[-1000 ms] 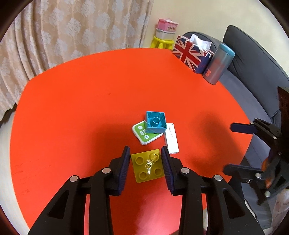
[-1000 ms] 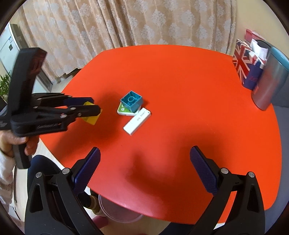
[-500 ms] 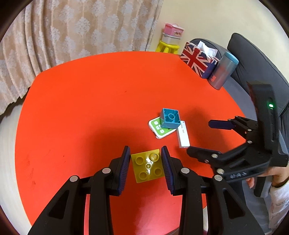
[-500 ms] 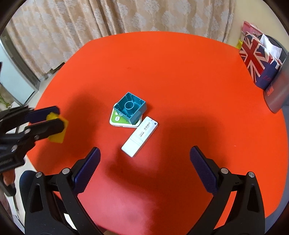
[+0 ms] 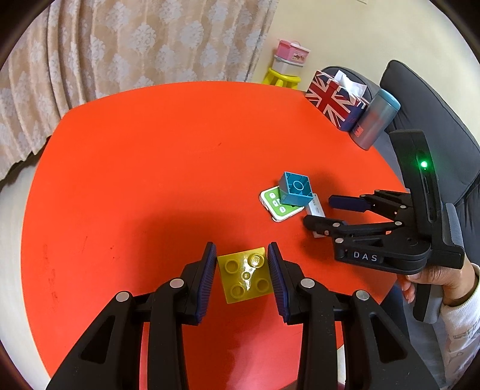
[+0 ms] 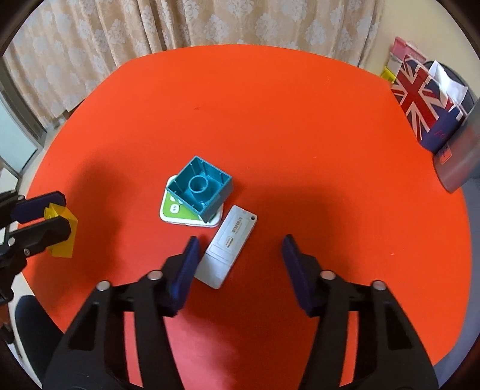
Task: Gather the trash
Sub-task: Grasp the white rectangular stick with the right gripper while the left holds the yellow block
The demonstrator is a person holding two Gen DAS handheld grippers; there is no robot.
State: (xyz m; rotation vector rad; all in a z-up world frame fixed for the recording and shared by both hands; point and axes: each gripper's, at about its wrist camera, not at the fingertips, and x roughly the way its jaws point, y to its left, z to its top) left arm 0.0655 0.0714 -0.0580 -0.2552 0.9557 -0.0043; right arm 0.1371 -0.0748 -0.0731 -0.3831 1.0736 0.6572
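My left gripper is shut on a flat yellow toy brick and holds it above the red table. It also shows at the left edge of the right wrist view, with the yellow brick between its jaws. My right gripper is open, low over a white rectangular stick. A teal toy block lies upside down on a green-and-white card just beyond. In the left wrist view the right gripper is beside the teal block.
A Union Jack tissue box and a grey tumbler stand at the table's far right edge. A dark sofa is behind them. Curtains hang behind the table. A yellow stool with boxes stands by the wall.
My right gripper has moved forward and down over the white stick and its jaws have narrowed. The left gripper has drawn back and left with the yellow brick.
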